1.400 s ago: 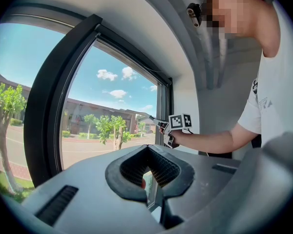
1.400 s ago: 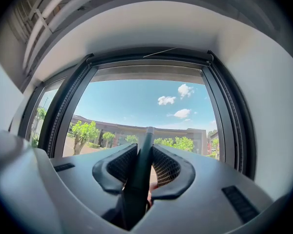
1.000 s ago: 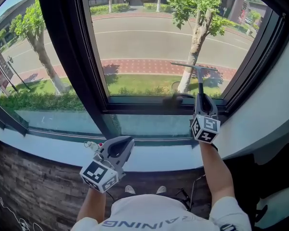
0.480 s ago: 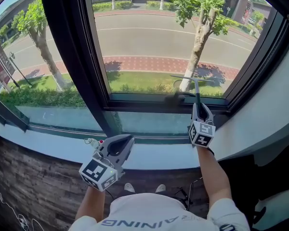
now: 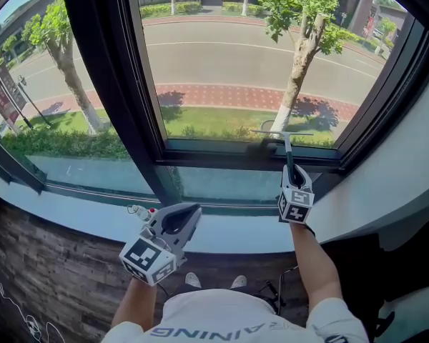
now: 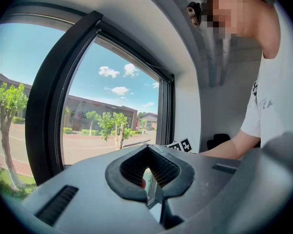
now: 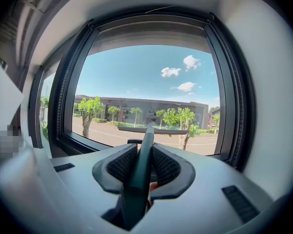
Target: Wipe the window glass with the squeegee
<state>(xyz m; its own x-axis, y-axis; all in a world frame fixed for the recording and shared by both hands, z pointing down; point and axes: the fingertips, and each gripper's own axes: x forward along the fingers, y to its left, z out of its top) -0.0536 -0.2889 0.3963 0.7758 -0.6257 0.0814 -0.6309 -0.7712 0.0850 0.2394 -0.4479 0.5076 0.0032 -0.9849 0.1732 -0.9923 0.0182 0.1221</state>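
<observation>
Squeegee [image 7: 141,155] dark; window frame [image 5: 100,70] black; left tongs [image 6: 147,172], right tongs [image 7: 139,165] grey, pads [image 7: 121,165] black ribbed

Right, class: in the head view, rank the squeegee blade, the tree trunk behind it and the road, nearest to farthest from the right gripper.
1. Squeegee blade, low on the pane, just ahead of the right gripper.
2. Tree trunk, outside, beyond the glass.
3. Road, past the tree.

Setting: an indoor room on an upper floor, facing a street. Evidence: a large dark-framed window [image 5: 107,84] set in white walls [image 5: 407,156] above a white sill [image 5: 236,233], with dark stone-look cladding [image 5: 43,263] below. The view drops steeply onto a road [image 5: 222,56], red-brick pavement [image 5: 222,95], lawn [image 5: 200,123] and street trees [image 5: 300,20]. The room's use cannot be told.
</observation>
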